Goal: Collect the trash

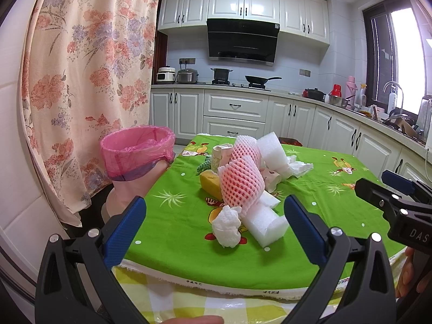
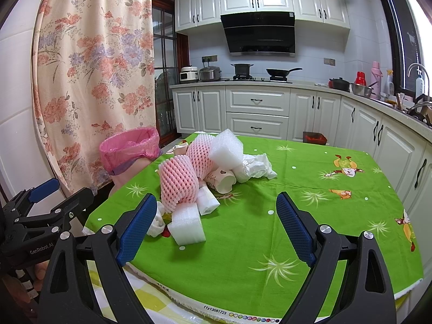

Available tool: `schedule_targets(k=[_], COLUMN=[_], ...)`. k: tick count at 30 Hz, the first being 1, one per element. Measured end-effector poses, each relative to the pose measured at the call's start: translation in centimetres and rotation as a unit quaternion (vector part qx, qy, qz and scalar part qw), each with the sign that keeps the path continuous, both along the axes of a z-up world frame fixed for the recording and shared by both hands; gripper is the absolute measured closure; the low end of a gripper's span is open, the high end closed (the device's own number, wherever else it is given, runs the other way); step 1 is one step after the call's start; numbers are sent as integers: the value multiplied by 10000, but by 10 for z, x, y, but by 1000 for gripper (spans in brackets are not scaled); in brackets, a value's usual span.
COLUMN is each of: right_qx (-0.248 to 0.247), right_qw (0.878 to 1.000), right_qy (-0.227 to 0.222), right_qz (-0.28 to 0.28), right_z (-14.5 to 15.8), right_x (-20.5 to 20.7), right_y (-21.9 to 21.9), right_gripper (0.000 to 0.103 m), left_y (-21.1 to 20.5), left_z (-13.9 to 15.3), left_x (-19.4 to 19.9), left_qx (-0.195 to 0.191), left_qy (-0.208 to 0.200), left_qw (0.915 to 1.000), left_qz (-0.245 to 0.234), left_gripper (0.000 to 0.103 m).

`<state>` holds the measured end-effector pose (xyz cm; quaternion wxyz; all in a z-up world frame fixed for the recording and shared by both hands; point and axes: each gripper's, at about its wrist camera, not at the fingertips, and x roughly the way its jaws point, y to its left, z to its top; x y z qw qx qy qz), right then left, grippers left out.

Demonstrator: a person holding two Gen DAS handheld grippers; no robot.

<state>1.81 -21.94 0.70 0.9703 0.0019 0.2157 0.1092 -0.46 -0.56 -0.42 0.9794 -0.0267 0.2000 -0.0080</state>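
Left wrist view is showing both the left gripper and right gripper hovering with jaws apart near the table's near-left edge, where a light, squashy crumpled white tissue wad is sitting, probably best pinched across its middle.

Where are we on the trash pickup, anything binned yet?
Nothing visibly binned; the pink-lined bin's inside is hidden. Left gripper and right gripper are open and empty. The foam nets, white foam pieces, crumpled tissue and paper cup remain on the tablecloth.
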Motion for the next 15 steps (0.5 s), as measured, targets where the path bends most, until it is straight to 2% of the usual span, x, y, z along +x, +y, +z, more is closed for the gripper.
schedule_targets(k=[15], right_qx=[-198], right_qw=[9998], right_qy=[82], right_qz=[29], right_z=[-18], right_x=[17], right_y=[14], right_gripper=[19], left_y=[8], left_z=[-5], left_x=[11], left_qx=[-23], left_qy=[242], left_qw=[9997], left_qz=[86], left_gripper=[4])
